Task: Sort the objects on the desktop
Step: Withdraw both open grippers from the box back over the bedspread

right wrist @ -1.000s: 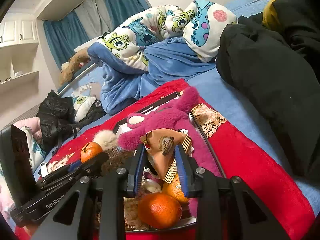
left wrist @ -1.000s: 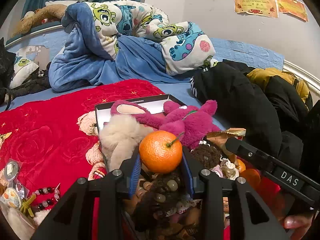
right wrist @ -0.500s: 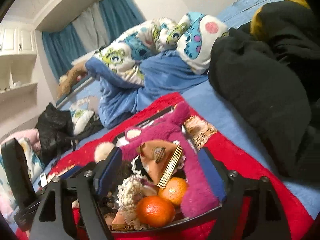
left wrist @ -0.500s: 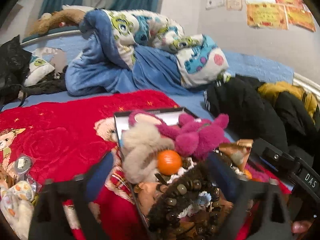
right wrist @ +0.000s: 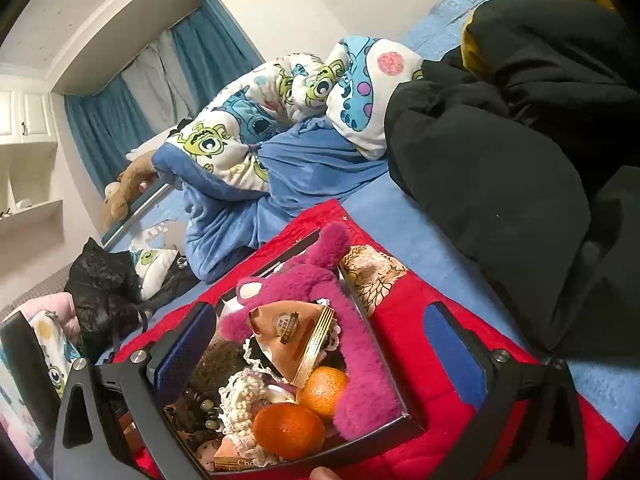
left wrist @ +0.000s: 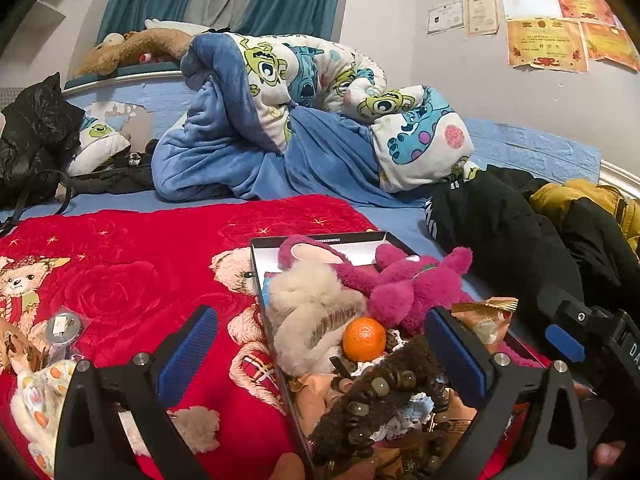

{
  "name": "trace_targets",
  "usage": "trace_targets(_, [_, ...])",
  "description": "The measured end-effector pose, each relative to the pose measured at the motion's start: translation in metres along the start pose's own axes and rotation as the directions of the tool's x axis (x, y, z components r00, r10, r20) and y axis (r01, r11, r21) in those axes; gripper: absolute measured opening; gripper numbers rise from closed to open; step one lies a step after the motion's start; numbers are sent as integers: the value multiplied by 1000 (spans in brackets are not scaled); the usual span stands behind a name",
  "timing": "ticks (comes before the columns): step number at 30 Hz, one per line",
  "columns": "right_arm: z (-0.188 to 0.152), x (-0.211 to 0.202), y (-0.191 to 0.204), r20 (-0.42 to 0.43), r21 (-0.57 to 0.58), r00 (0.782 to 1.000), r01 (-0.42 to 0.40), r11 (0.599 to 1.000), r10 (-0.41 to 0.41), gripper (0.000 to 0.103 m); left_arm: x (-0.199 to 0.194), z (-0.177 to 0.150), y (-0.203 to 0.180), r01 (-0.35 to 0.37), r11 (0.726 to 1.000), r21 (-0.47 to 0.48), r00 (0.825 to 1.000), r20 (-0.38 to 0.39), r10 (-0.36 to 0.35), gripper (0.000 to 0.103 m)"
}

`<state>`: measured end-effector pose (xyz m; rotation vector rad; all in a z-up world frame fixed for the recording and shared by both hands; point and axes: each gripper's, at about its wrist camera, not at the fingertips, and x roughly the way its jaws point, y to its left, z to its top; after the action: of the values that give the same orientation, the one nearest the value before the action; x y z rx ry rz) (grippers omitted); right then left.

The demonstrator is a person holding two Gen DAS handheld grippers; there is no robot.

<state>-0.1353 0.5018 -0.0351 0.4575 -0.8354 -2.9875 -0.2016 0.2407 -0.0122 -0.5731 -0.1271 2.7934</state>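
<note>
Well along, by the look of it. Box [left wrist: 256,272] packed with a pink plush toy [left wrist: 412,284], a beige fluffy toy [left wrist: 308,300], a bead bracelet [left wrist: 376,396] and a tangerine [left wrist: 364,339], all lying between and just beyond the jaws of the left gripper [left wrist: 316,316]. Jaws spread wide there, pinching nothing; tangerine resting loose in the pile, clear of both pads. Right gripper [right wrist: 320,312] opening as well, nothing pressed between its pads; snack packet [right wrist: 292,332] propped free on the heap between them.

Probably left to do: a few small things on the red blanket [left wrist: 120,280] outside the left jaw, among them a clear little packet [left wrist: 60,328] and a white cloth piece with orange spots [left wrist: 36,392].

Seen only from the left wrist: those leftovers and the beige toy. Seen only from the right wrist: two more tangerines [right wrist: 322,386] at the near end of the box, low between the jaws, and the packet's full face.
</note>
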Motion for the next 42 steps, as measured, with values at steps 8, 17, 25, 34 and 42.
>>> trace_targets(8, [-8, -4, -12, -10, 65, 1000, 25, 998, -25, 103, -14, 0, 3, -5, 1000, -10, 999, -43, 5, 103])
trace_targets(17, [-17, -43, -1, -25, 115, 995, 96, 989, -94, 103, -92, 20, 8, -45, 998, 35, 998, -33, 46, 103])
trace_targets(25, [-22, -78, 24, 4, 225, 999, 45, 973, -48, 103, -158, 54, 54, -149, 988, 43, 989, 3, 149, 103])
trace_targets(34, [-8, -97, 115, 51, 168, 996, -86, 982, 78, 103, -233, 78, 124, -267, 964, 20, 961, 77, 264, 103])
trace_targets(42, [-31, -80, 209, -12, 21, 985, -170, 985, 170, 103, -276, 79, 192, -340, 940, -24, 935, 96, 341, 103])
